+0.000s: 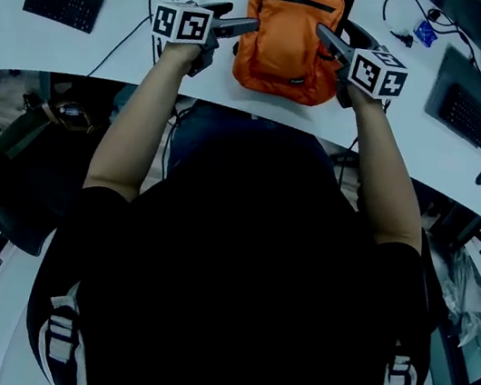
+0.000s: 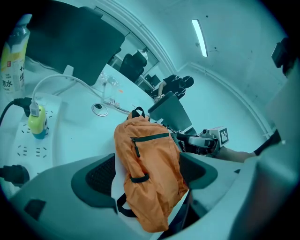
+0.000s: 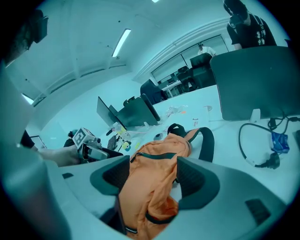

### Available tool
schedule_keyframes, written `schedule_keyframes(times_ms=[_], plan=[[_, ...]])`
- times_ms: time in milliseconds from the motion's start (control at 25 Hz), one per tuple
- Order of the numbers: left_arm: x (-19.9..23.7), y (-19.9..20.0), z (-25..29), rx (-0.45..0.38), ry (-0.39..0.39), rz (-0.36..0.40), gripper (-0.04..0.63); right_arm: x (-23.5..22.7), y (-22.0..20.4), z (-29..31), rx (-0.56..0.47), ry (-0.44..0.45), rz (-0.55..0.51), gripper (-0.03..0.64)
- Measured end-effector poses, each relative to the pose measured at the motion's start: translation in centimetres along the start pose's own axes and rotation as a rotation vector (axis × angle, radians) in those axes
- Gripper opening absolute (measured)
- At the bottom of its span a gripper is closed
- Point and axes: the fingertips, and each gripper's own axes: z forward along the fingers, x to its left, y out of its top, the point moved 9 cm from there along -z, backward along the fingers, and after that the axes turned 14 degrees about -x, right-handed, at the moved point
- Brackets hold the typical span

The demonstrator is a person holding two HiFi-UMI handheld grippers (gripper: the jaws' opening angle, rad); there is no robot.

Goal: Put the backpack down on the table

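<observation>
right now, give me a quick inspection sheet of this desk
surface: white table, curved front edge
job's things: orange backpack resting on the table
clutter: keyboard, bottle, power strip
claws: left claw and right claw both open, flanking the backpack, not pressing on it
cables: white cable plugged into the power strip; black cable below a monitor
surroundings: person standing behind that monitor

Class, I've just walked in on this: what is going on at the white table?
A person holds a claw in each hand. The orange backpack lies on the white table, with keyboards off to either side. The left claw and right claw flank it, jaws wide apart; the backpack sits between them but is not clamped. It looks set down, with neither claw gripping it.
</observation>
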Motion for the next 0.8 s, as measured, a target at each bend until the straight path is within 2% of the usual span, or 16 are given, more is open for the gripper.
schedule_keyframes(times_ms=[800], plan=[[-6.2,-0.9,-2.6,-0.038,-0.026,0.061,0.403,3.5,2.2,-4.8,0.002,0.078,-0.105,0.305]])
